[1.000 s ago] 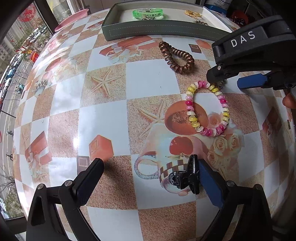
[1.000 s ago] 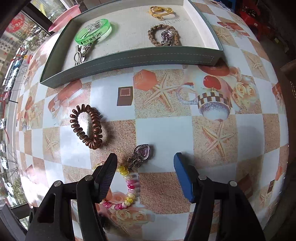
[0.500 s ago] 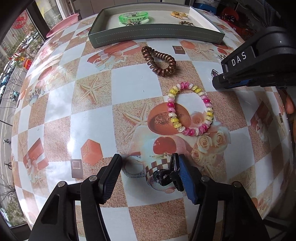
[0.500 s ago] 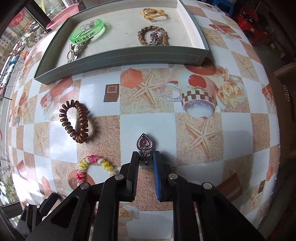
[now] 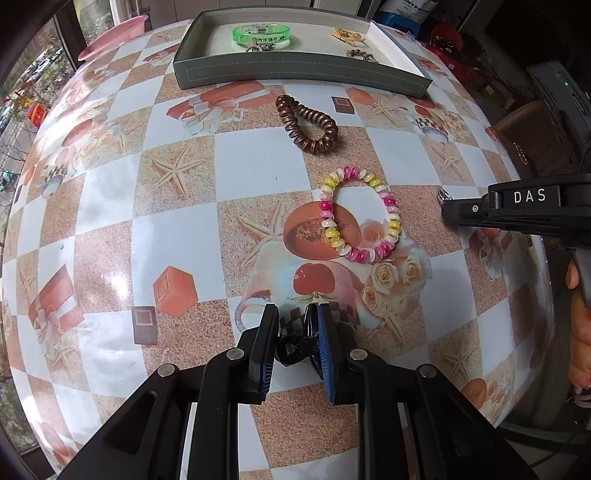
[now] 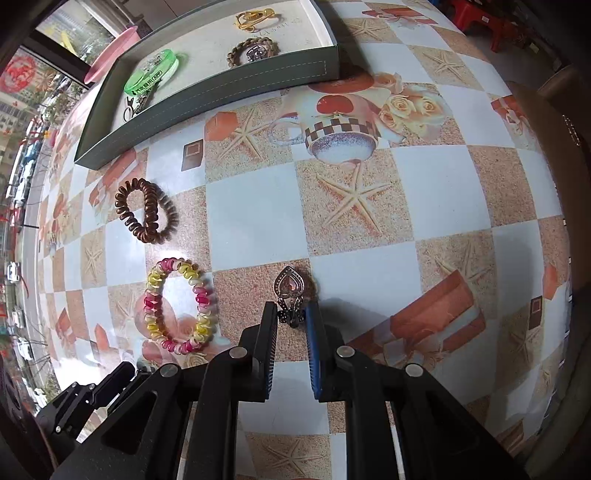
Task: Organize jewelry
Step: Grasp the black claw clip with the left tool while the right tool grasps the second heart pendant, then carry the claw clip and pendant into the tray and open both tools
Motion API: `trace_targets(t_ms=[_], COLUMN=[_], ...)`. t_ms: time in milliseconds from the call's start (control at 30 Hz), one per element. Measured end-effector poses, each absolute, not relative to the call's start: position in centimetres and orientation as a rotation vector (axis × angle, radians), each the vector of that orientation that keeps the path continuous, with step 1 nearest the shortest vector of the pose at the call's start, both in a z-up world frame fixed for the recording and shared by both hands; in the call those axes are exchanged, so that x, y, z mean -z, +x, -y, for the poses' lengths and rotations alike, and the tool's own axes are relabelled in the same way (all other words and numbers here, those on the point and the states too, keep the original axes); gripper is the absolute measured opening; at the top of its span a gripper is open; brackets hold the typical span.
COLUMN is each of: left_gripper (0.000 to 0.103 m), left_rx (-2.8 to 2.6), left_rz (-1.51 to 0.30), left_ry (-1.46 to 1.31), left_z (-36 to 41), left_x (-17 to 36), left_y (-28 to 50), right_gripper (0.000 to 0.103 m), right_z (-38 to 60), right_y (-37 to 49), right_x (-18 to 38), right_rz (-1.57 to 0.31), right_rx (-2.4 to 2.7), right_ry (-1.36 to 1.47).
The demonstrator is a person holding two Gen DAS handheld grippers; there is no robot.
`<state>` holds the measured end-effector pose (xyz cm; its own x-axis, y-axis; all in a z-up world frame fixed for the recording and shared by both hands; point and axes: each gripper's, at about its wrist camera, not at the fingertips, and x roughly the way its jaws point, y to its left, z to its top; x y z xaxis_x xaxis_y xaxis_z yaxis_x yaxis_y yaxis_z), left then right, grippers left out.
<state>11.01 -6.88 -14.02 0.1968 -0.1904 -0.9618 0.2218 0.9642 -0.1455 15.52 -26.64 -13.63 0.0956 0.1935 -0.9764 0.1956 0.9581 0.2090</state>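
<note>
Left wrist view: left gripper (image 5: 295, 325) has its jaws pinching a black hair clip (image 5: 293, 345) on the surface (image 5: 258, 166).
Right wrist view: right gripper (image 6: 291, 321) has its jaws pressed onto the stem of a heart pendant (image 6: 289, 286).
Landmark: grey tray (image 5: 295, 72) at the far edge of the surface.
Green bangle (image 5: 259, 34): inside the tray.
Brown coil tie (image 5: 306, 123): just outside the tray.
Pastel coil bracelet (image 5: 360, 214): beyond the brown tie from the tray.

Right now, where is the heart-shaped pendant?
In the right wrist view, the heart-shaped pendant is held at its lower end by the right gripper, right of the pink-yellow spiral bracelet.
</note>
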Motion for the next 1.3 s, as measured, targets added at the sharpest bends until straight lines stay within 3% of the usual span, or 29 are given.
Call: trace_targets(t_ms=[467,1300], left_gripper=[0.034,0.034], left_rx=[0.298,0.290], left_rz=[-1.298,-1.218], left_ry=[0.001,-0.020], left_z=[5.1,5.2], left_x=[10.3,5.9], left_y=[10.7,13.6], right_gripper=[0.017,0.017], right_z=[28.5,30.9], right_y=[9.9,12.3], right_x=[12.3,8.4], right_rz=[-1.486,-1.420], right_rx=[-0.014,-0.028], right_ry=[0.418,0.473])
